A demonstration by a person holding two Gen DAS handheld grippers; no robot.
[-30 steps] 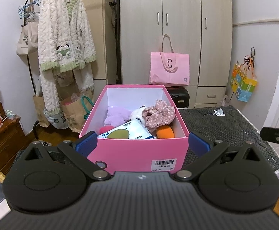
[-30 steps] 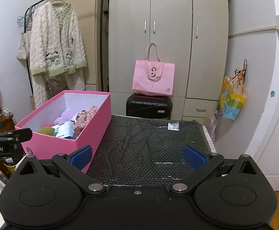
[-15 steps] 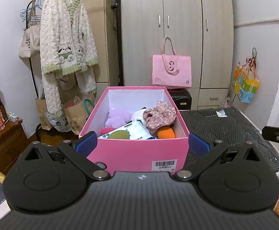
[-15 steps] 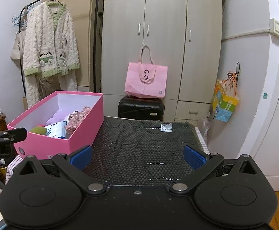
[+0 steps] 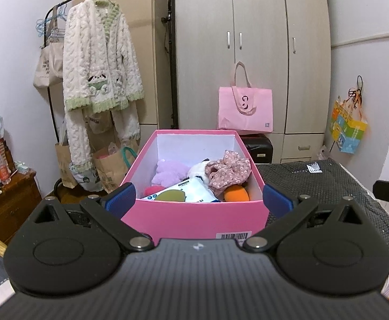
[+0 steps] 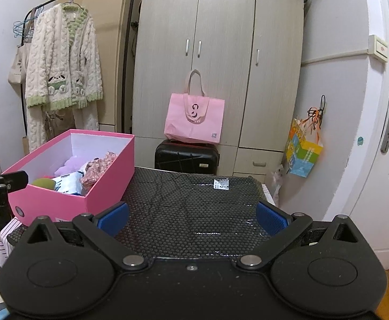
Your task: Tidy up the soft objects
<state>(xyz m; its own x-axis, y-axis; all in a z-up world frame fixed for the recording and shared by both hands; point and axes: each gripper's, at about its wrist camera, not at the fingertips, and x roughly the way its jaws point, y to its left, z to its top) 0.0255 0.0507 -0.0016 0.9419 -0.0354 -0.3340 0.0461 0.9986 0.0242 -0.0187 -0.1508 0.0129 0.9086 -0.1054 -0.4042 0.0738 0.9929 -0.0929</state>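
The left tongs (image 5: 198, 198) stand spread wide and hold nothing, facing the pink box (image 5: 194, 217), which sits on the left part of the bench (image 6: 194, 213) and already holds the soft things — a purple plush (image 5: 167, 172), a white packet (image 5: 187, 193), a floral cloth (image 5: 227, 170) and an orange toy (image 5: 235, 194). To the right, the mesh-covered bench top lies bare but for a small tag (image 6: 221, 183), and the right tongs (image 6: 191, 217) hang above it, also spread and gripping nothing. By the look of it the gathering is done or nearly so — little seems left beyond a last tidy.
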